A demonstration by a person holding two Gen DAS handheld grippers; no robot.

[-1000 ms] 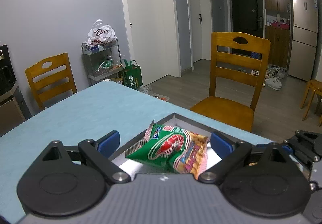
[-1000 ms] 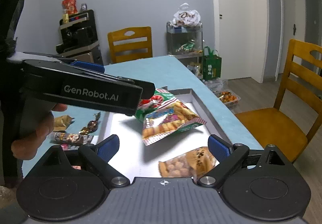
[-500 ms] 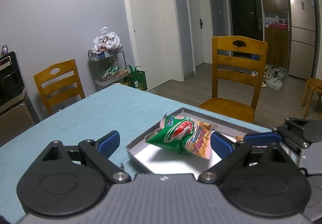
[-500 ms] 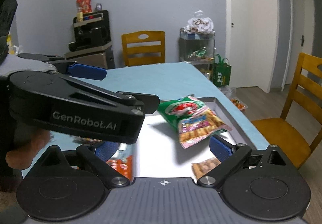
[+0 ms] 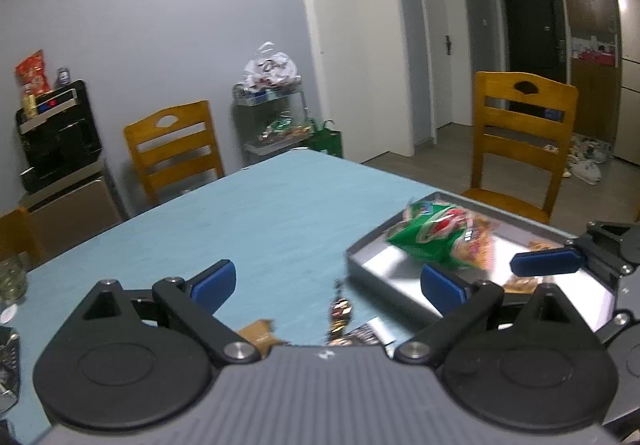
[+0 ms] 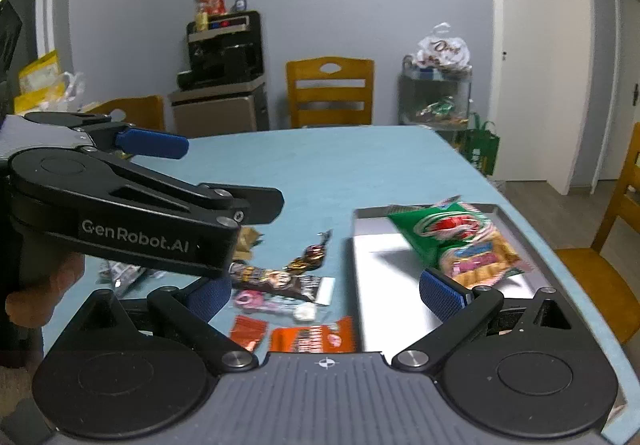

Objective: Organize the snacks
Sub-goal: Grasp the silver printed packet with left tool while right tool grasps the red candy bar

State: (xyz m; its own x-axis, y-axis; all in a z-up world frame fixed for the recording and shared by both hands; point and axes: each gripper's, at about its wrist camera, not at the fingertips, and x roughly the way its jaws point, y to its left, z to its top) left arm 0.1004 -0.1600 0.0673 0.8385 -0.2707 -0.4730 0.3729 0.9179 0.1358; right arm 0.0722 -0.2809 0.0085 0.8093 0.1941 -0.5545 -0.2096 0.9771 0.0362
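Both tongs empty, jaws spread wide. Left tongs (image 5: 326,283) hang over the blue bench (image 5: 260,217) with nothing between the blue pads; right tongs (image 6: 328,295) likewise, nothing gripped.

Tray (image 6: 384,265) sits on the right part of the bench, near its edge. A green snack bag (image 6: 448,233) lies in the tray toward its far end. A second packet shows in the left wrist view as a tan patch at the tray's near side (image 5: 520,283), partly hidden behind the right tongs; contents unclear.

Step in hand, as judged: one bag is stowed and the next pick is not yet started. Loose snacks lie on the bench left of the tray: a dark chocolate bar (image 6: 280,281), a twisted candy (image 6: 310,255), a pink-wrapped sweet (image 6: 268,303), an orange packet (image 6: 312,337) and a small red wrapper (image 6: 248,331). All are outside the tray.

Relative to the right tongs, the pile lies between and just ahead of the spread pads; the orange packet sits nearest, low in frame. In the left wrist view the twisted candy (image 5: 340,309) lies just ahead, between the pads, the tray off to the right.

Next move likely calls for lowering one pair onto a single wrapper and closing on it alone; the pieces lie close together, some overlapping, so a neighbour could be dragged along.
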